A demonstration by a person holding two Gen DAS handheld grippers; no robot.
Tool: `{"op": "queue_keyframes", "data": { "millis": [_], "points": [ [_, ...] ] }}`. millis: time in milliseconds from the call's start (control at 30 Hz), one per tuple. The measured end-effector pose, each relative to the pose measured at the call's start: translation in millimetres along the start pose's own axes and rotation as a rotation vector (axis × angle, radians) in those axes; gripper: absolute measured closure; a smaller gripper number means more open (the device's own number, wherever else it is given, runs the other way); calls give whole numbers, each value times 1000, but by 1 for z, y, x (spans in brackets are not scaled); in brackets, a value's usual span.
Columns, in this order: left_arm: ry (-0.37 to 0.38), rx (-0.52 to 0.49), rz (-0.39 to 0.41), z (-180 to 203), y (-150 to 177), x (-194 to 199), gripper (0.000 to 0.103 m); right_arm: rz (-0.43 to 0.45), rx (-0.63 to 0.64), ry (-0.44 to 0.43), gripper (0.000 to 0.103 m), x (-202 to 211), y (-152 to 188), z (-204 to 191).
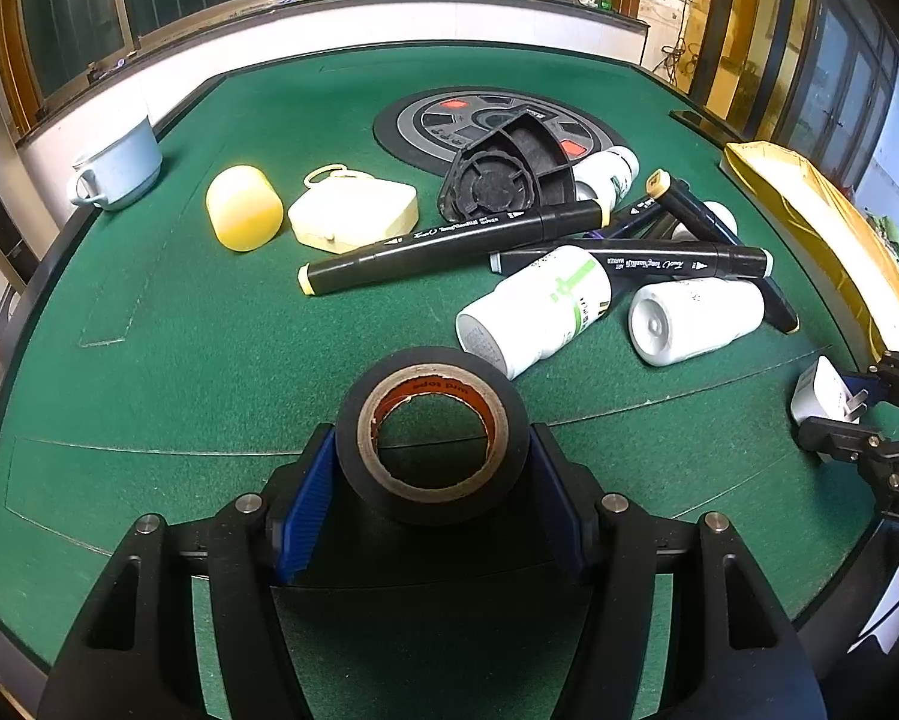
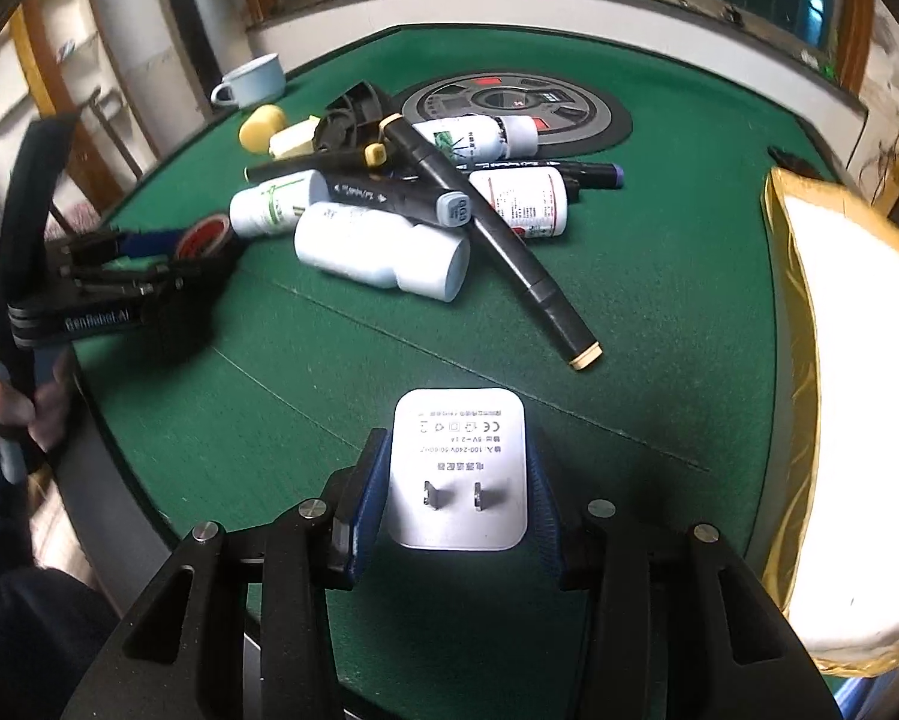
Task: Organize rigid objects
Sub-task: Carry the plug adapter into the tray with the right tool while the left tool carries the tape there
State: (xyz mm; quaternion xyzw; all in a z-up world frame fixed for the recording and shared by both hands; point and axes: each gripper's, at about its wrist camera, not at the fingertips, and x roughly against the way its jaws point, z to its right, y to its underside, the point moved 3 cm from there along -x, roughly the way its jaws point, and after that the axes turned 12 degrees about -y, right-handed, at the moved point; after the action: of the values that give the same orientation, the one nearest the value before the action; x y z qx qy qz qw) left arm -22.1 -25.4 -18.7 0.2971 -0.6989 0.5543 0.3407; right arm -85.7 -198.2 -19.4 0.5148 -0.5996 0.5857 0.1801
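My left gripper (image 1: 432, 433) is shut on a black tape roll (image 1: 437, 504) with a brown cardboard core, held low over the green table (image 1: 179, 360). Both blue pads (image 1: 308, 498) press on its sides. My right gripper (image 2: 458, 439) is shut on a white power adapter (image 2: 458, 420), prongs facing the camera, just above the felt near the front edge. The left wrist view shows that gripper (image 1: 857, 405) and the adapter (image 1: 818, 396) at its far right. The right wrist view shows the left gripper (image 2: 203, 258) and the tape roll (image 2: 206, 237) at its left, with a hand below on the grip.
A pile in mid-table holds several black markers (image 1: 449, 246), white bottles (image 1: 533, 312), and a black plastic part (image 1: 509, 174). A yellow capsule (image 1: 244, 207), cream box (image 1: 353, 210) and blue cup (image 1: 116, 168) sit at the left. A yellow padded envelope (image 2: 857, 390) lies along the right edge.
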Motion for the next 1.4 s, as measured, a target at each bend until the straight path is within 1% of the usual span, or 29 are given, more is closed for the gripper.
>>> {"op": "queue_keyframes", "data": {
  "millis": [67,133,200,267,333,400,433,533,567,633,667,800,900,1000,1100,1267,1400],
  "points": [
    [17,9,3,-1,0,1,42,15,-21,-28,67,2,1,2],
    [26,18,3,-3,0,1,42,53,-54,-90,67,9,1,5],
    [26,19,1,-3,0,1,42,116,-86,-151,67,24,-1,10],
    [24,17,1,-3,0,0,42,180,-129,-171,67,41,-6,20],
    [23,18,2,-3,0,0,42,252,-165,-141,67,62,-11,37],
    [23,19,2,-3,0,0,42,311,-218,-51,67,83,-11,63],
    [22,17,2,-3,0,0,42,325,-246,-29,67,89,-10,73],
    [23,17,2,-3,0,0,42,319,-322,74,67,97,2,109],
    [24,17,2,-2,0,0,42,306,-354,89,67,95,8,121],
    [26,19,3,-3,0,0,42,288,-412,84,67,89,20,135],
    [28,20,3,-3,0,0,42,297,-431,69,67,89,24,139],
    [33,21,5,-3,1,1,42,296,-454,49,67,86,27,137],
    [37,23,5,-3,1,2,42,293,-465,-9,67,80,28,129],
    [41,25,6,-3,1,2,42,280,-447,-37,67,72,27,120],
    [42,28,5,-4,0,2,42,289,-433,-37,67,74,23,114],
    [36,16,10,-3,2,6,42,324,-418,-16,67,88,20,114],
    [34,25,31,-6,-2,15,42,340,-409,-11,67,97,17,115]
  ]
}}
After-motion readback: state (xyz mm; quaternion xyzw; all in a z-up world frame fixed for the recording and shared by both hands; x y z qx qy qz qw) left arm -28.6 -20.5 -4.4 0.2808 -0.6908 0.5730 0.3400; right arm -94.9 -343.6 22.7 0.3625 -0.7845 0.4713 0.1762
